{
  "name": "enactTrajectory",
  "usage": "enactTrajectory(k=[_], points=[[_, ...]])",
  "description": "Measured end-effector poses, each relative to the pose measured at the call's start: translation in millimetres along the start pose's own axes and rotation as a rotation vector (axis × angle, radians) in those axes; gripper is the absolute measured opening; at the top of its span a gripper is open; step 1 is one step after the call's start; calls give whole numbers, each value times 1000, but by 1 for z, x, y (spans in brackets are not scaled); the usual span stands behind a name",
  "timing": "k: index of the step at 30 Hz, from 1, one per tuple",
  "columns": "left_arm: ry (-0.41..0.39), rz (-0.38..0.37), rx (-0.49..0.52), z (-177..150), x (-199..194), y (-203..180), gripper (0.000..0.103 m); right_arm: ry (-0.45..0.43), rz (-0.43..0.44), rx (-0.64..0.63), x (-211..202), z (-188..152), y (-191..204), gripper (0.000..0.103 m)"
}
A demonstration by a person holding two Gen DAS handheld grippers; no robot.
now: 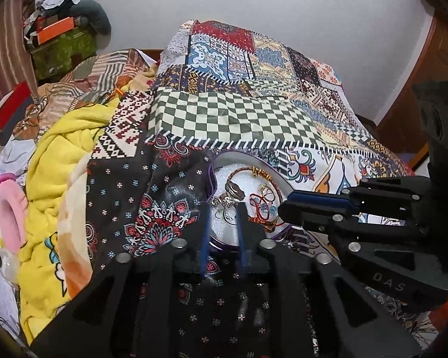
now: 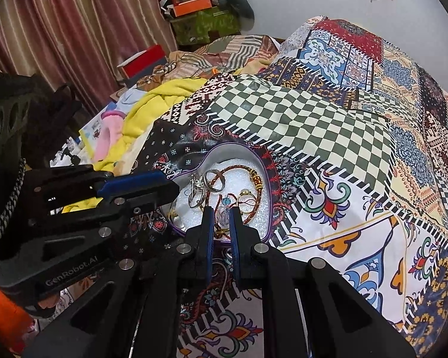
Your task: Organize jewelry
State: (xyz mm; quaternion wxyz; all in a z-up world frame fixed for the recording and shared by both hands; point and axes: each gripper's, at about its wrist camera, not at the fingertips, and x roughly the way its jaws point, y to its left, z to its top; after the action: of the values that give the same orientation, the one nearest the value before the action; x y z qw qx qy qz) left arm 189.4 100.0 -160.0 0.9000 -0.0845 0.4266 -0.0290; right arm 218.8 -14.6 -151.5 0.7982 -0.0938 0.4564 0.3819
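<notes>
A heart-shaped tray (image 1: 224, 157) (image 2: 224, 149) with a purple rim and white lining lies on the patchwork bedspread. It holds silver rings (image 1: 224, 203) (image 2: 195, 192), a red cord bracelet with gold beads (image 1: 254, 173) (image 2: 251, 173) and a red cord with blue beads (image 1: 264, 205). My left gripper (image 1: 224, 207) (image 2: 171, 189) stands open over the tray's left side, with the silver rings showing between its tips. My right gripper (image 2: 221, 210) (image 1: 283, 208) reaches in from the right. It is closed down on a clear crystal piece (image 2: 222, 216) between its blue pads.
A yellow blanket (image 1: 65, 155) and a pink soft thing (image 1: 9, 208) lie to the left of the bedspread. Boxes and clothes (image 1: 56, 29) pile up by the curtain (image 2: 59, 29) at the far left. A white wall stands behind the bed.
</notes>
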Motion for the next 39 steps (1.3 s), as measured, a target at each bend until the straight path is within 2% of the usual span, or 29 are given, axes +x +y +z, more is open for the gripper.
enactTrajectory(k=[4, 9, 17, 22, 25, 27, 29, 32, 34, 35, 38, 39], points=[[-42, 11, -3, 5, -19, 0, 24, -24, -16, 6, -14, 3, 1, 11], [-121, 20, -7, 13, -55, -4, 24, -115, -56, 6, -56, 8, 7, 12], [-342, 39, 28, 19, -151, -32, 24, -395, -172, -32, -160, 4, 39, 12], [-492, 45, 64, 10, -214, -53, 24, -592, -220, -49, -228, -16, 73, 12], [-593, 64, 89, -3, -252, -66, 24, -682, -232, -45, -256, -28, 90, 13], [-649, 72, 98, -13, -273, -74, 28, -726, -233, -41, -268, -36, 100, 21], [-699, 78, 105, -24, -290, -79, 33, -771, -250, -28, -278, -48, 109, 39], [-758, 101, 105, -39, -311, -86, 41, -832, -302, -20, -284, -59, 119, 58], [-785, 112, 91, -47, -319, -86, 58, -857, -342, -20, -287, -66, 126, 70], [-798, 116, 81, -51, -323, -86, 62, -864, -354, -19, -288, -67, 127, 78], [-808, 136, 63, -58, -326, -83, 74, -890, -395, -17, -292, -72, 133, 89], [-803, 146, 58, -59, -325, -82, 83, -894, -406, -14, -292, -73, 134, 91]])
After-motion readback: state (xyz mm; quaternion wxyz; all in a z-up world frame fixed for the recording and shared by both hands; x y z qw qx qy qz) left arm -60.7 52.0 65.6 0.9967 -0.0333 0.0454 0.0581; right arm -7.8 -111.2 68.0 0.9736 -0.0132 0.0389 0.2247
